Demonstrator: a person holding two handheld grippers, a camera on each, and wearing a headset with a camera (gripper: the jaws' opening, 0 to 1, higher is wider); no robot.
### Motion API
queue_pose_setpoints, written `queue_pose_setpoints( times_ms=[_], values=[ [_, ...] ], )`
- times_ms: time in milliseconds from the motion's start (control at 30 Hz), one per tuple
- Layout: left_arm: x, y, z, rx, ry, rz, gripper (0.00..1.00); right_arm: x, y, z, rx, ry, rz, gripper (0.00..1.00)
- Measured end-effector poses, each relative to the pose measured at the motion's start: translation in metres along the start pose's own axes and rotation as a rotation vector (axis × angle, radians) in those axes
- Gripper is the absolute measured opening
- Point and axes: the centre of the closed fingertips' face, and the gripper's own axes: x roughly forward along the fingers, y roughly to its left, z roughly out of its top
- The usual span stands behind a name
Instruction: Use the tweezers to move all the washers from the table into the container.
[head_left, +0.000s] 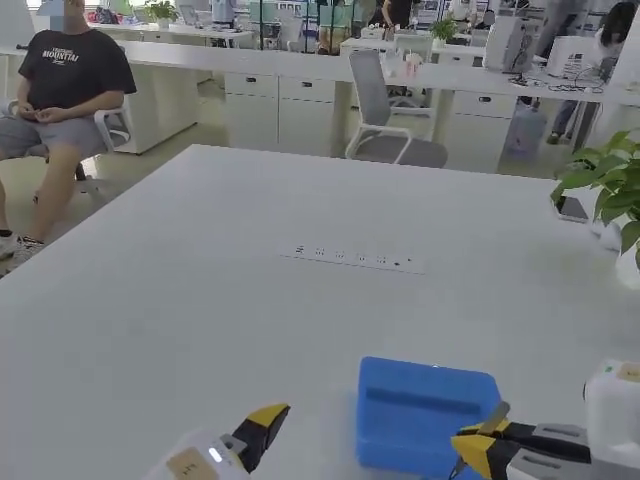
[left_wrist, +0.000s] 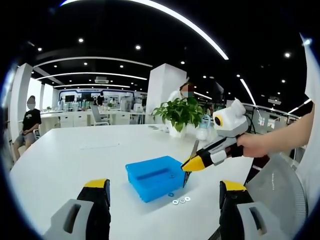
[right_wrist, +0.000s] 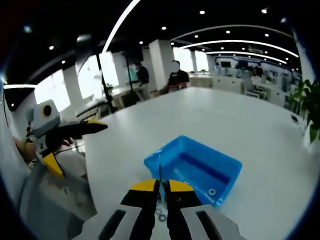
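Note:
A blue container (head_left: 425, 415) stands on the white table near its front edge. My right gripper (right_wrist: 160, 184) is shut on thin metal tweezers (right_wrist: 160, 172), which point down just before the blue container (right_wrist: 195, 167). One washer (right_wrist: 212, 191) lies inside it. In the left gripper view the right gripper (left_wrist: 200, 161) holds the tweezers (left_wrist: 193, 148) at the blue container's (left_wrist: 152, 175) near corner, above three washers (left_wrist: 181, 201) on the table. My left gripper (left_wrist: 164, 192) is open and holds nothing. It hovers left of the container (head_left: 265, 418).
A potted plant (head_left: 610, 185) stands at the table's right edge. A socket strip (head_left: 355, 258) is set into the middle of the table (head_left: 200, 300). A person (head_left: 60, 90) sits on a chair at the far left, with desks and office chairs behind.

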Motion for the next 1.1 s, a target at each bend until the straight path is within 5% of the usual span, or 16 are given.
queue_pose_setpoints(
  times_ms=[433, 800, 967, 1100],
  values=[
    [0.0, -0.003, 0.0, -0.004, 0.008, 0.0, 0.92, 0.011, -0.001, -0.042, 0.045, 0.082, -0.002, 0.04],
    [0.001, -0.004, -0.002, -0.004, 0.019, -0.007, 0.91, 0.011, 0.007, -0.041, 0.064, 0.072, 0.015, 0.04],
    [0.001, -0.002, -0.004, -0.009, 0.019, -0.006, 0.91, 0.012, 0.012, -0.041, 0.014, 0.089, 0.016, 0.04],
    [0.001, -0.003, -0.001, -0.011, 0.012, -0.006, 0.91, 0.013, 0.02, -0.045, -0.138, 0.122, 0.023, 0.04]
  ],
)
